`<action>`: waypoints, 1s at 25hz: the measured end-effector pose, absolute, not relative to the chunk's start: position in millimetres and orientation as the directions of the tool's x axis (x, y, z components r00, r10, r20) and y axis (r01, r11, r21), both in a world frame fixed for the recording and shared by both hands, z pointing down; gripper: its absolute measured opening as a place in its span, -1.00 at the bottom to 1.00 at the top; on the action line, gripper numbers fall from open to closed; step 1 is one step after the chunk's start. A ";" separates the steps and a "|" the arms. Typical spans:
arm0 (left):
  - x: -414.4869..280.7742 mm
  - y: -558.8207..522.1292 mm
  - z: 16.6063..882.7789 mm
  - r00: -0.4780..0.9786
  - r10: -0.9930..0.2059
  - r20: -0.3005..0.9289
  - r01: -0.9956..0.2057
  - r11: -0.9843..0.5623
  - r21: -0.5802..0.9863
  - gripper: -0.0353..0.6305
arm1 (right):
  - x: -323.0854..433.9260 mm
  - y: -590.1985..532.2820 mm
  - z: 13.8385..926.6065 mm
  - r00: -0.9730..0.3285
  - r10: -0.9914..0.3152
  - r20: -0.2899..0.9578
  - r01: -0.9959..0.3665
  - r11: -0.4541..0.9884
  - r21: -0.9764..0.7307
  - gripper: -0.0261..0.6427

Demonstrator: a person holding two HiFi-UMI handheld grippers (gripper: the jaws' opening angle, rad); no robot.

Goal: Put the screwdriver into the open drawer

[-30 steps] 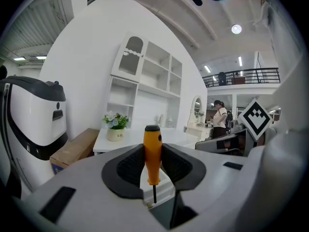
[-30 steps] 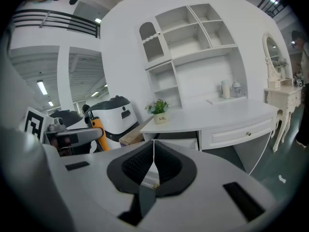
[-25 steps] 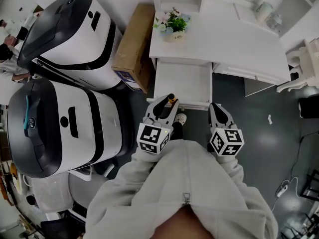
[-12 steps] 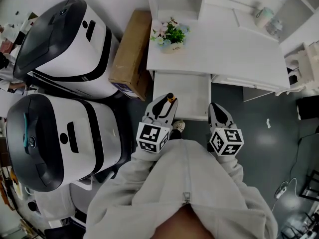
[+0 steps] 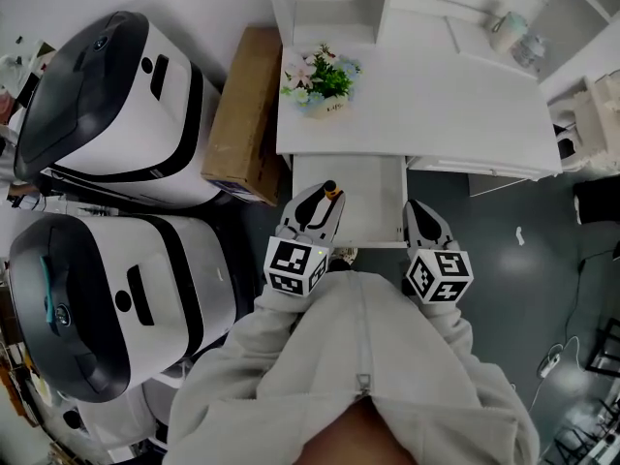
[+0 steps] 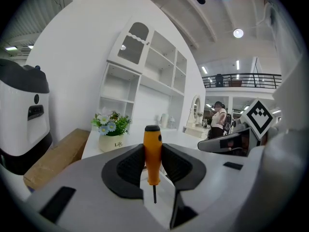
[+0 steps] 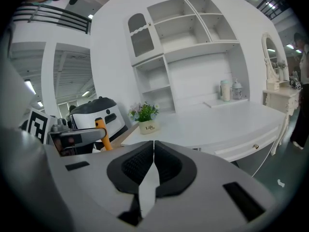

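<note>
A screwdriver (image 5: 330, 195) with an orange handle and black cap stands upright between the pads of my left gripper (image 5: 317, 204), which is shut on it. In the left gripper view the handle of the screwdriver (image 6: 152, 151) is pinched and its thin shaft points down. The white drawer (image 5: 373, 192) is pulled out from under the desk, and my left gripper hangs over its front left part. My right gripper (image 5: 424, 211) is just right of the drawer's front corner. In the right gripper view my right gripper (image 7: 153, 153) has its jaws together with nothing in them.
A white desk (image 5: 446, 105) with shelves carries a flower pot (image 5: 318, 77) at its left end. A cardboard box (image 5: 242, 114) leans beside the desk. Two large white and black machines (image 5: 107, 105) stand on the left. Dark floor (image 5: 523, 260) lies to the right.
Both grippers have moved forward toward the desk. The left one, still holding the screwdriver, went from the drawer's front edge to over the drawer.
</note>
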State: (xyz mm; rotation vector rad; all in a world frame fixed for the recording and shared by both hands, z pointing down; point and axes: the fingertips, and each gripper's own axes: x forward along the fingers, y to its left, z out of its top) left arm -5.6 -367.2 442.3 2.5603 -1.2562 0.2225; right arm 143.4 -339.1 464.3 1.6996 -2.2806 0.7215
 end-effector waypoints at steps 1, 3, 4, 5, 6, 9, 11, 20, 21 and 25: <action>-4.7 -371.2 443.9 0.615 -0.745 0.258 -0.789 -0.586 0.186 -0.53 | 143.9 -342.1 465.4 -0.311 -0.841 0.444 -0.943 0.212 -0.258 -0.82; -3.1 -378.4 448.1 0.625 -0.736 0.262 -0.781 -0.592 0.200 -0.53 | 144.2 -346.7 468.4 -0.304 -0.840 0.450 -0.944 0.203 -0.259 -0.82; -2.4 -381.1 450.5 0.630 -0.729 0.267 -0.777 -0.595 0.207 -0.53 | 144.1 -348.2 470.5 -0.301 -0.838 0.455 -0.945 0.197 -0.262 -0.82; -1.6 -382.9 453.2 0.635 -0.723 0.273 -0.772 -0.599 0.212 -0.53 | 143.9 -349.1 473.2 -0.298 -0.837 0.460 -0.945 0.188 -0.269 -0.82; -0.7 -383.8 456.0 0.640 -0.716 0.280 -0.768 -0.603 0.215 -0.53 | 143.7 -349.4 476.2 -0.294 -0.835 0.465 -0.944 0.178 -0.278 -0.82; 3.1 -384.4 465.5 0.655 -0.695 0.297 -0.755 -0.615 0.226 -0.53 | 144.5 -348.5 485.9 -0.284 -0.830 0.479 -0.942 0.150 -0.300 -0.82; 5.2 -385.2 473.3 0.665 -0.680 0.309 -0.747 -0.620 0.241 -0.53 | 144.5 -347.2 492.4 -0.278 -0.828 0.487 -0.942 0.137 -0.305 -0.82; 25.5 -395.3 513.8 0.706 -0.581 0.405 -0.707 -0.611 0.355 -0.53 | 154.9 -339.6 509.6 -0.242 -0.820 0.519 -0.939 0.062 -0.339 -0.82; 29.5 -397.1 520.9 0.708 -0.567 0.421 -0.705 -0.598 0.382 -0.53 | 156.9 -339.7 511.5 -0.242 -0.817 0.523 -0.938 0.059 -0.342 -0.82; 44.5 -401.4 547.0 0.717 -0.516 0.469 -0.698 -0.527 0.485 -0.53 | 164.3 -344.0 518.1 -0.258 -0.799 0.544 -0.932 0.058 -0.358 -0.82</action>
